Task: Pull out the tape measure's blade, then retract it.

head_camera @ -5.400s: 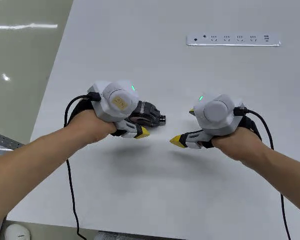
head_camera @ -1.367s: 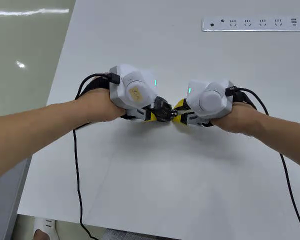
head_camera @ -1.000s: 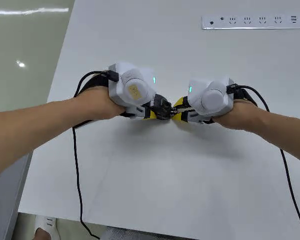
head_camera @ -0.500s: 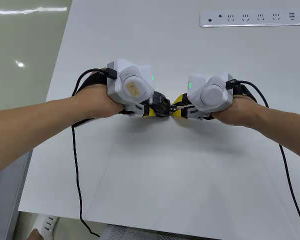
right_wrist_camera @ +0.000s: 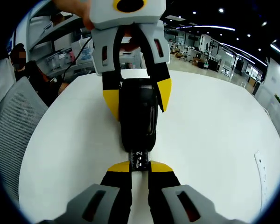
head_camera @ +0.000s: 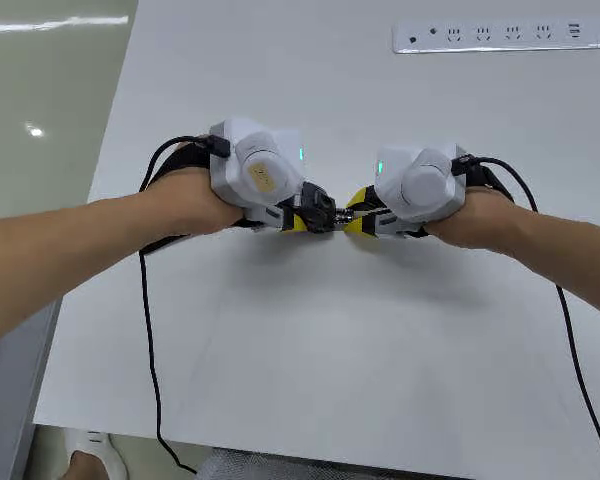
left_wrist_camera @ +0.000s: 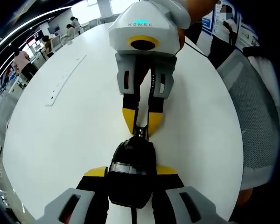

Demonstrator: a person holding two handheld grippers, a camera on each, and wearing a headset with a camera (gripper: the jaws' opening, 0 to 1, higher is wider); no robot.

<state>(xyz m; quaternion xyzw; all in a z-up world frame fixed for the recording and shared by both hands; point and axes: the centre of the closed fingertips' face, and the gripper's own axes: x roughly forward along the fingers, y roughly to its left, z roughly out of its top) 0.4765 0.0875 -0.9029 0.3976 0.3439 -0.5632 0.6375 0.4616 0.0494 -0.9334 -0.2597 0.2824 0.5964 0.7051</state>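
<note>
Tape measure (head_camera: 318,210) sits over the white counter (head_camera: 310,340), its black case clamped in the left claw (left_wrist_camera: 132,170). A short stub of blade (right_wrist_camera: 139,163) (marked 2) reaches the right claw (right_wrist_camera: 140,169), which is pinched tight on it. A power strip (head_camera: 500,35) lies well beyond.

Facing tip to tip, left gripper (head_camera: 302,216) and right gripper (head_camera: 359,214), jaws clamped

Black tape measure (head_camera: 318,210) mid-frame, dark blade (right_wrist_camera: 139,163) stub w/ pale numeral, left gripper (head_camera: 296,221) & right gripper (head_camera: 357,223) white-grey w/ yellow-black jaw tips, green lights (head_camera: 301,154), black cables (head_camera: 145,330), white table (head_camera: 330,350), white power strip (head_camera: 500,35) upper right, pale green floor (head_camera: 40,90) upper left.
</note>
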